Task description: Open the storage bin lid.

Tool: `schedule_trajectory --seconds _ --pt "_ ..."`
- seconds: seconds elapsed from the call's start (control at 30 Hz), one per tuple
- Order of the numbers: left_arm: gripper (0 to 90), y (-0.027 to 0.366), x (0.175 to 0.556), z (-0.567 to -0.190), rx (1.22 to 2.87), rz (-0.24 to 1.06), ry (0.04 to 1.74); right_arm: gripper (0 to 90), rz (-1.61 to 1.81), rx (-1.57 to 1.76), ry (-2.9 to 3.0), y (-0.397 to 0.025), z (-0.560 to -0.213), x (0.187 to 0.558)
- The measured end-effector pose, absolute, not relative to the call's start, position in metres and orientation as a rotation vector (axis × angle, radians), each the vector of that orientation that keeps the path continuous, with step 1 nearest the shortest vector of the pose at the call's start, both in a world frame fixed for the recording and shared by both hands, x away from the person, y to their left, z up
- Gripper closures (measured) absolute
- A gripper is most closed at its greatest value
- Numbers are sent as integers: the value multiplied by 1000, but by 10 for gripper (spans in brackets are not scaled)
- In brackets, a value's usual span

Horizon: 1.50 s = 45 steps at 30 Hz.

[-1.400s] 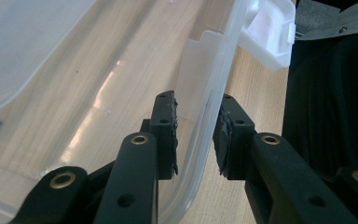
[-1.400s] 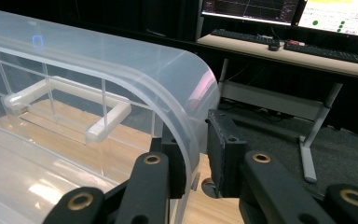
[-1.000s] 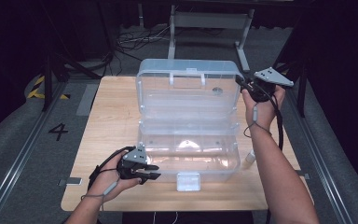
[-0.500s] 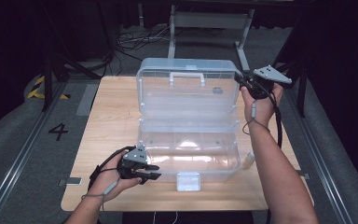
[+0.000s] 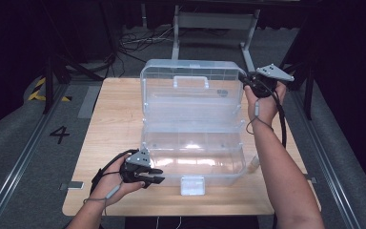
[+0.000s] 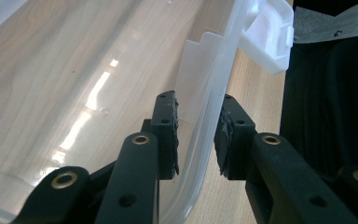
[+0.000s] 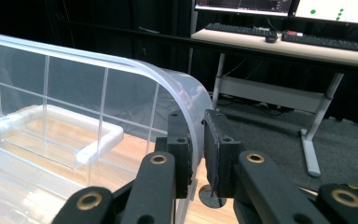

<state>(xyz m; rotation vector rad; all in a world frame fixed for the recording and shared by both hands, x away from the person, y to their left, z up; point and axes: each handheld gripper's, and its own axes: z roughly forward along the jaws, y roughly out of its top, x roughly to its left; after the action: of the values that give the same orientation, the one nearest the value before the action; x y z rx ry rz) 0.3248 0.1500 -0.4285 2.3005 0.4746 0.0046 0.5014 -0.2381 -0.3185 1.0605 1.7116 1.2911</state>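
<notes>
With my right gripper (image 5: 246, 82) clamped on the lid (image 5: 190, 78) of the clear box (image 5: 193, 148) mid-table, and my left gripper (image 5: 153, 175) straddling its near-left wall (jaws apart, not pinching), I should swing the lid slowly while bracing the base.

Clear, see-through plastic all over the storage box (image 5: 193, 124), lid ribbed in a faint grid, with a milky white latch (image 5: 192, 185) at the front. Pale blond wood grain on the table (image 5: 109, 129). Both grippers, left gripper (image 5: 155, 175) and right gripper (image 5: 244, 79), matte black with brass-coloured rivets; right one topped in grey.
</notes>
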Motion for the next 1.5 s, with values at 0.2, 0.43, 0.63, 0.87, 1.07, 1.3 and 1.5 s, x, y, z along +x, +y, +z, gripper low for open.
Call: schedule_trajectory --seconds 0.2,0.43,0.63,0.87,1.07,1.3,1.5 --pt "719 150 325 -428 2302 5 477 819 1275 1051 1713 -236 -321 508" --pt "719 150 325 -428 2302 5 477 825 1277 1050 1708 -236 -324 512" --pt "719 150 325 -429 2298 1 478 829 1276 1051 1707 -236 -327 517" --pt "720 150 326 -429 2296 -11 476 834 1264 1050 1716 -235 -329 523" --pt "721 150 326 -429 2296 -11 477 837 1258 1056 1725 -235 -332 530" --pt "722 150 326 -429 2294 -14 478 840 1257 1070 1730 -235 -336 537" --pt "722 150 326 -429 2292 -16 481 840 1257 1078 1737 -234 -338 543"
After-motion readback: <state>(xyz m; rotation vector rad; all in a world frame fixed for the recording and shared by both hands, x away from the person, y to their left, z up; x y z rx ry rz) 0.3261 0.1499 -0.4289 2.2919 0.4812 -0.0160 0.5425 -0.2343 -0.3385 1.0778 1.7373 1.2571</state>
